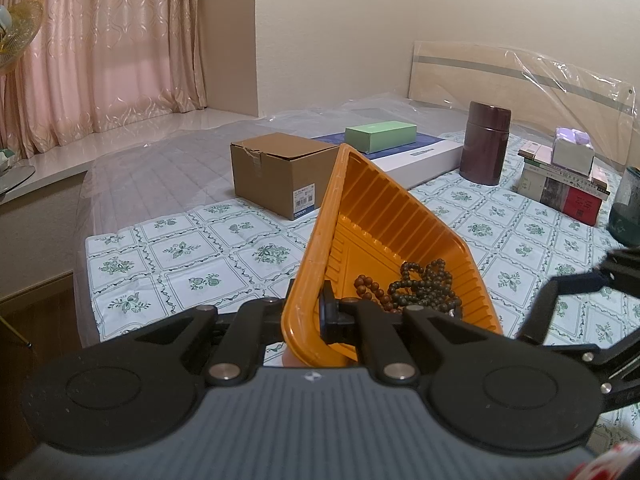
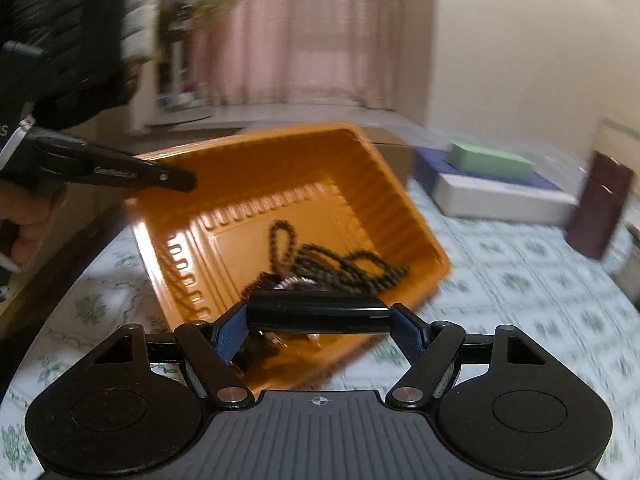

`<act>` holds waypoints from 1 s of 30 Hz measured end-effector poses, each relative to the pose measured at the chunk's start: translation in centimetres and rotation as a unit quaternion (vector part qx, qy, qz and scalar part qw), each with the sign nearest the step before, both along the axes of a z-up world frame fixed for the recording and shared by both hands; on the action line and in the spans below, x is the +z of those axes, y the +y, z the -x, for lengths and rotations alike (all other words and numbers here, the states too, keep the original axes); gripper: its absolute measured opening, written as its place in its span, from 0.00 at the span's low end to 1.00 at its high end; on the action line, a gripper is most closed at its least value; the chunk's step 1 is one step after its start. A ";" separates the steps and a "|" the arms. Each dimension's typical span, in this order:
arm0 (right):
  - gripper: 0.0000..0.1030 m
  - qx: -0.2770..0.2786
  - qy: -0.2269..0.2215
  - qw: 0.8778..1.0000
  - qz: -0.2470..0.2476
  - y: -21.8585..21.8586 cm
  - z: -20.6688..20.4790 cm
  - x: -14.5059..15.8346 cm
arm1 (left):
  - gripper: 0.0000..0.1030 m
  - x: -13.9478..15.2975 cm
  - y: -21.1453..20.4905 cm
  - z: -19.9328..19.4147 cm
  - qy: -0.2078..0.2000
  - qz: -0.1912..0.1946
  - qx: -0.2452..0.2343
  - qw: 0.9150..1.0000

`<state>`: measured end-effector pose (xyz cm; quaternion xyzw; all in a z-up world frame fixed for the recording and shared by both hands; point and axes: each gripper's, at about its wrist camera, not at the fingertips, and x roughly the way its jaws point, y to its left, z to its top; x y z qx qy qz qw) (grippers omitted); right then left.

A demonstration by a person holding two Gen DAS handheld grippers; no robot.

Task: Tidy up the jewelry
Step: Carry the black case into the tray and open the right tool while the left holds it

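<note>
A glossy, ribbed orange plastic tray point(image 1: 384, 216) holds matt wooden beads point(image 1: 424, 288) above a printed cloth-covered bed point(image 1: 192, 256).

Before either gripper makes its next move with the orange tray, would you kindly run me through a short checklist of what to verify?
1. Left gripper clamped on the rim of the orange tray: ok, fingers closed on the near edge.
2. Tray level: not ok, it is tilted steeply, one corner raised.
3. Bead strands inside the tray: ok, gathered at the low end near the rim.
4. Right gripper holding the black cylinder: ok, pinched end to end between the blue pads.
5. What the black cylinder is: cannot tell.
6. Right wrist view sharp enough to judge clearance: not ok, it is motion-blurred.
</note>
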<state>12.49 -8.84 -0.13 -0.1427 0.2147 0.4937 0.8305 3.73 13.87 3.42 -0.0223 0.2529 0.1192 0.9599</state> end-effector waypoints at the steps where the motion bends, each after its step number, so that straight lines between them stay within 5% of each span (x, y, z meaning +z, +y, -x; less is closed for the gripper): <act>1: 0.73 0.015 -0.003 1.000 0.003 0.3 -0.1 0.1 | 0.07 0.0 0.0 0.0 0.000 0.001 0.000 1.000; 8: 0.73 0.085 -0.028 0.996 0.020 3.0 -0.6 0.4 | 0.07 0.0 0.0 -0.1 0.000 0.001 0.000 1.000; 30: 0.73 0.081 0.000 0.997 0.008 6.4 -1.2 -0.1 | 0.06 0.0 0.0 -0.1 0.000 0.001 0.000 1.000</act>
